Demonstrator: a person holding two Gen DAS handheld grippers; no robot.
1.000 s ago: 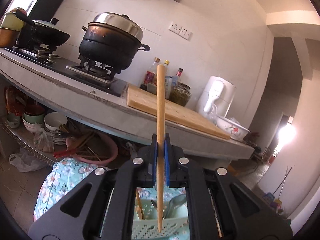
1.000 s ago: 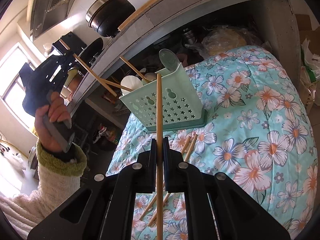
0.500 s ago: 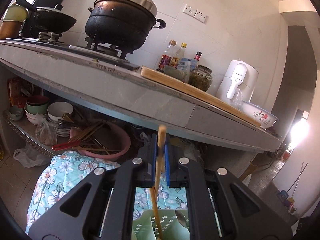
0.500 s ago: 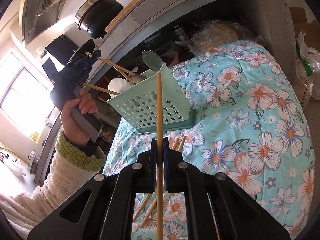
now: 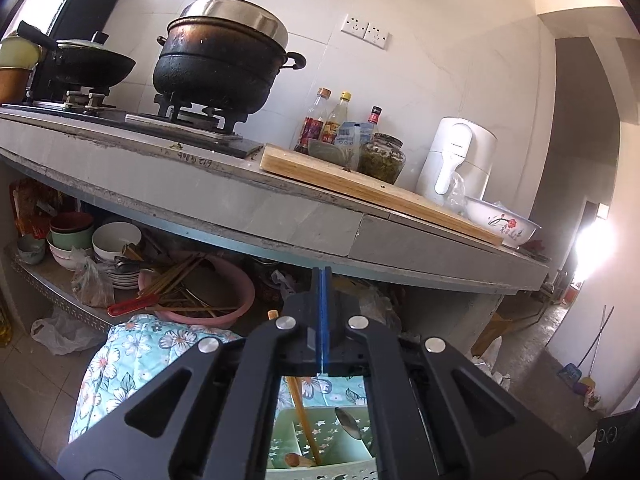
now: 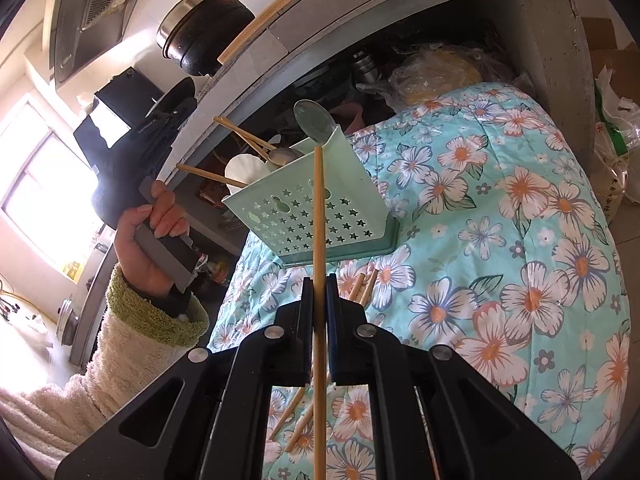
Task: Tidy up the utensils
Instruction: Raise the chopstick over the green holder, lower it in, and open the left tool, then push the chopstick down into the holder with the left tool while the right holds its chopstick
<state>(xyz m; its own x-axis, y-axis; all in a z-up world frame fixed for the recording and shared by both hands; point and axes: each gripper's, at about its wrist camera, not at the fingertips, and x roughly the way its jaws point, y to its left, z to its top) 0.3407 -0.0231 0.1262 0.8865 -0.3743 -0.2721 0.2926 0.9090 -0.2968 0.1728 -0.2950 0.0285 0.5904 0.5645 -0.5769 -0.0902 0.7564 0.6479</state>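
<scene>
A home kitchen is shown: a blackened pot (image 5: 224,64) and a wok (image 5: 90,64) are set on a gas hob (image 5: 176,120), sauce bottles (image 5: 332,124) and a cutting board (image 5: 360,188) are kept on the bench (image 5: 248,204), and bowls (image 5: 116,238) are stacked on a shelf beneath.

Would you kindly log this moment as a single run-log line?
left tool: jaws just closing, nothing between | right tool: shut on chopstick | basket: second chopstick inside | quilt: loose chopsticks lying

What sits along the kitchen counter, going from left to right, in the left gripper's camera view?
Wok → big black pot → sauce bottles → glass jar → white appliance → flowered bowl.
</scene>
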